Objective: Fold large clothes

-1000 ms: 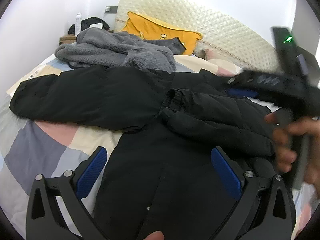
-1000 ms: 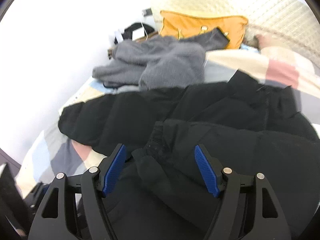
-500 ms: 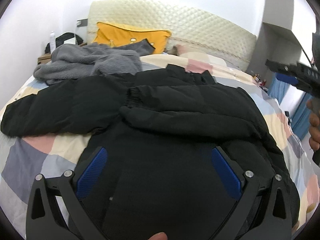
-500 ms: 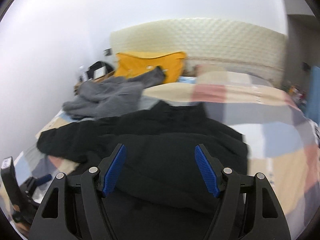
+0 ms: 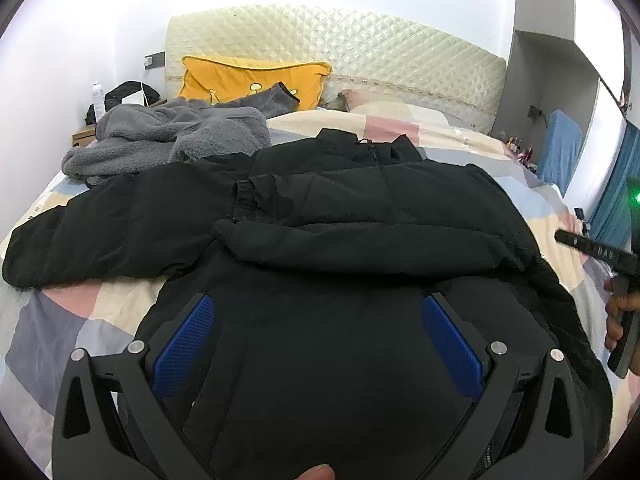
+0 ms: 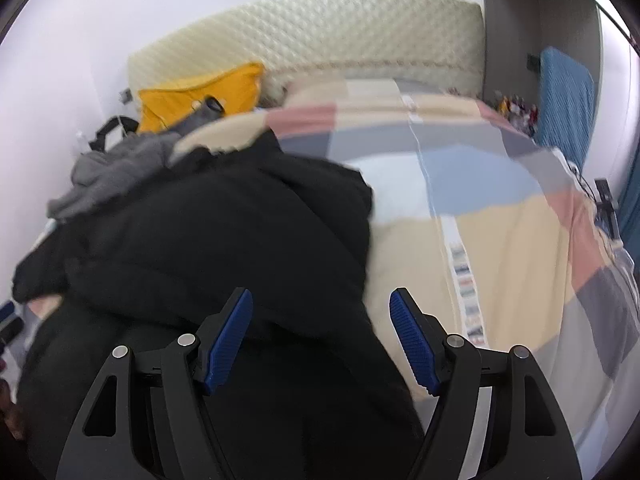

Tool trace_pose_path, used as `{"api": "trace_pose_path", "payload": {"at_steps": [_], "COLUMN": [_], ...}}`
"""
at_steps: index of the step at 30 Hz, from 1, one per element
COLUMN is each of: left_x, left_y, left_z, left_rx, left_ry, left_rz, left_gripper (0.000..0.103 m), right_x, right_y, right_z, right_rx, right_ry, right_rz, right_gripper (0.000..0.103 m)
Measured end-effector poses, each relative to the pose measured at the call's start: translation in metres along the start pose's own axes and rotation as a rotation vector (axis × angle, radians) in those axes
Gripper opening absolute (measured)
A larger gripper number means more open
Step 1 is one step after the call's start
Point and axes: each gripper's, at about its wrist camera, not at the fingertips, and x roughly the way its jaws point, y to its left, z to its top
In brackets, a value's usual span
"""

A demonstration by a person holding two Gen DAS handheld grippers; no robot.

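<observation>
Across the patchwork bedspread [image 5: 68, 320] lies a black padded jacket [image 5: 360, 216], collar toward the quilted cream headboard [image 5: 340, 48], one sleeve folded over its chest and the other stretched out to the left. Its lower hem is cut off under the left gripper [image 5: 316, 336], whose blue-padded jaws stand wide apart above the jacket's body, holding nothing. The right gripper [image 6: 320, 328] also hangs spread, empty, over the jacket's right edge where black fabric meets the bedspread [image 6: 500, 220]; that view is blurred, so seams and zip are hard to make out. Beyond the jacket, a grey fleece garment [image 5: 168, 140] is heaped, partly covering a yellow cushion [image 5: 248, 80]. From the left camera, only part of the right gripper's body [image 5: 600, 254] shows at the frame's right edge, with fingers of the holding hand [image 5: 618, 320].
</observation>
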Motion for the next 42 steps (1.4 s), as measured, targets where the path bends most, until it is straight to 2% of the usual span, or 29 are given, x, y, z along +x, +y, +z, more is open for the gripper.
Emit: {"api": "trace_pose_path", "payload": {"at_steps": [7, 10, 14, 22, 26, 29, 34, 42], "left_x": [0.013, 0.014, 0.015, 0.02, 0.023, 0.022, 0.016, -0.006], "left_y": [-0.007, -0.01, -0.013, -0.013, -0.012, -0.014, -0.02, -0.023], "left_z": [-0.002, -0.005, -0.006, -0.008, -0.009, -0.01, -0.011, -0.008], "left_rx": [0.005, 0.019, 0.027, 0.027, 0.028, 0.041, 0.069, 0.053], "left_ry": [0.032, 0.037, 0.039, 0.057, 0.067, 0.066, 0.045, 0.003], "left_rz": [0.006, 0.017, 0.023, 0.027, 0.028, 0.028, 0.049, 0.032], "left_gripper": [0.103, 0.103, 0.103, 0.103, 0.103, 0.103, 0.103, 0.103], "right_x": [0.049, 0.063, 0.067, 0.046, 0.051, 0.057, 0.059, 0.004], "right_y": [-0.015, -0.013, -0.009, -0.02, -0.036, -0.045, -0.046, -0.013], "right_z": [-0.03, -0.035, -0.03, -0.012, -0.012, -0.013, -0.015, -0.01], "right_rx": [-0.07, -0.084, -0.088, 0.012, 0.085, 0.09, 0.122, 0.071], "right_ry": [0.142, 0.168, 0.123, -0.017, -0.015, -0.003, 0.036, -0.024], "right_rz": [-0.059, -0.07, -0.093, -0.087, -0.087, -0.117, -0.117, -0.062], "right_gripper": [0.07, 0.07, 0.07, 0.07, 0.07, 0.076, 0.077, 0.077]}}
